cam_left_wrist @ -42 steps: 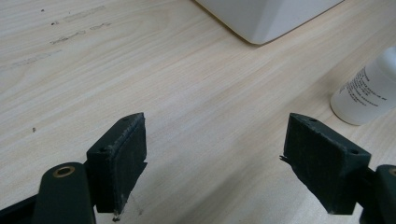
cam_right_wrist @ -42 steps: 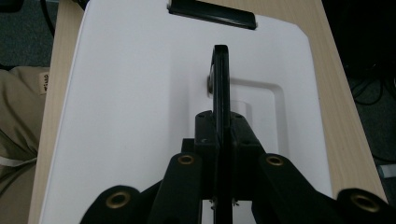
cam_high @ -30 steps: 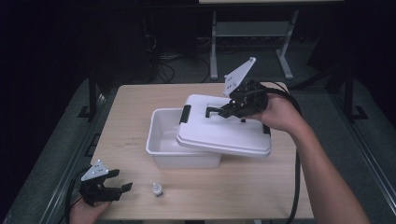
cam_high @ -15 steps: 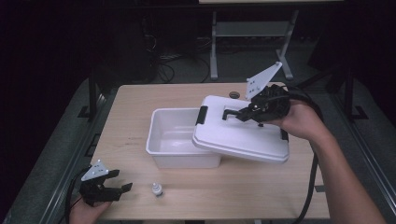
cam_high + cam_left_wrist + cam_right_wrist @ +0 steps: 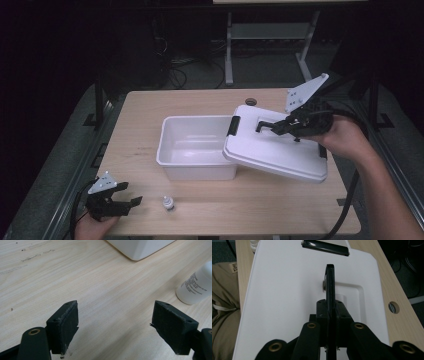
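Our left gripper (image 5: 120, 202) idles at the worktop's (image 5: 150, 105) near-left corner, fingers released, small bottle (image 5: 169, 203) beside it. Right gripper (image 5: 280, 126) has its fingers clenched on the lid's handle (image 5: 330, 272); lid (image 5: 275, 150) mostly off the bin (image 5: 192, 145), not set down yet.

A pale wood-grain worktop (image 5: 150, 107) sits lit in the middle of a very dark room. There's a round cable hole (image 5: 250, 102) near its far edge. Around it the floor (image 5: 260, 75) is grey, with black cables (image 5: 175, 75) in a tangle beyond the far side. Further back stands a light metal frame (image 5: 229, 50) with upright legs and a crossbar. Dark rails (image 5: 97, 100) flank the worktop left and right. Everything past that fades into black; the light falls mostly on the wood itself.
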### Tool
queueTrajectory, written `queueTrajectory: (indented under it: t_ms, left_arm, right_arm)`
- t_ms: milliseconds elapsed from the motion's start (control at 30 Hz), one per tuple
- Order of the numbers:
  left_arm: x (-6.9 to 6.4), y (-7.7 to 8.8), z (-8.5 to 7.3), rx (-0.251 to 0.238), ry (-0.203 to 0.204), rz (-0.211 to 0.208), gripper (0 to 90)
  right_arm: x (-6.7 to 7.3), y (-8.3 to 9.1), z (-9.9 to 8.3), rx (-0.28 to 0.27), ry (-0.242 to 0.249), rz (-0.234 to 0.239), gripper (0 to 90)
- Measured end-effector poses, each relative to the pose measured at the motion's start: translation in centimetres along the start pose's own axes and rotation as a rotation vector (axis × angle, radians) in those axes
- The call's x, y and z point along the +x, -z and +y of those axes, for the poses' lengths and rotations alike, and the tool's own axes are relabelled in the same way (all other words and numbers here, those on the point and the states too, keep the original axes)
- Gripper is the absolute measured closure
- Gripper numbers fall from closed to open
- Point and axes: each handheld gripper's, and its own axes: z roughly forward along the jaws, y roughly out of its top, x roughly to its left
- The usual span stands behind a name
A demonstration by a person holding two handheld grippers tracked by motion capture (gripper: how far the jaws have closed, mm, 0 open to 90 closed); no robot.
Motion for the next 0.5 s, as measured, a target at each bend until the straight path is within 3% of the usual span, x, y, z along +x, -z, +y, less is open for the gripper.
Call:
queueTrajectory:
  t_ms: [500]
  left_arm:
    - [0.0, 0.0, 0.1, 0.004, -0.006, -0.001, 21.1]
  right_arm:
    - [0.4, 0.5, -4.1, 0.006, -0.063, -0.017, 83.9]
